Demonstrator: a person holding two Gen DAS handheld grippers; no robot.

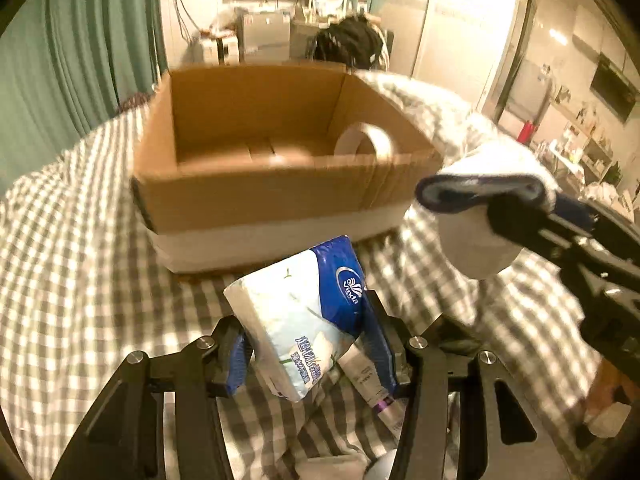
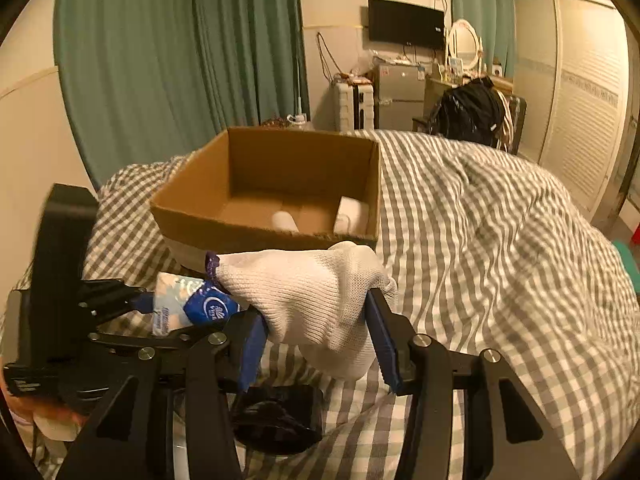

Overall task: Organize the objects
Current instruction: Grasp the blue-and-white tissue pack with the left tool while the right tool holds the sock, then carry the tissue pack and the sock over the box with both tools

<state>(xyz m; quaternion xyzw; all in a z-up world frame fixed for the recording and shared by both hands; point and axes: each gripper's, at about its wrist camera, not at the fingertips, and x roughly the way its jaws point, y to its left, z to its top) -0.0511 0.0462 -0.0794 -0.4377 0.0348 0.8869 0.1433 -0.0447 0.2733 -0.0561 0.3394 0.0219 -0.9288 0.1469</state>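
While the left gripper [image 1: 308, 344] clamps a tissue pack [image 1: 298, 316] between its fingers [image 1: 236, 364] above the checked bed [image 1: 80, 280], the right gripper [image 2: 316, 332] grips a white sock [image 2: 316, 296]. Both are held just short of the cardboard box [image 1: 256, 196].

The only wording I can make out is on the tissue pack [image 1: 304, 316]: its blue end carries a white oval logo reading "Vinda", clear from the left wrist view. A line of blue characters runs down the pale side of the same pack, but they are too blurred to read. From the right wrist view the pack [image 2: 192, 308] shows the same white emblem on blue, with only the first letters legible, and the small print on the tube [image 1: 368, 376] lying beside the pack cannot be read.
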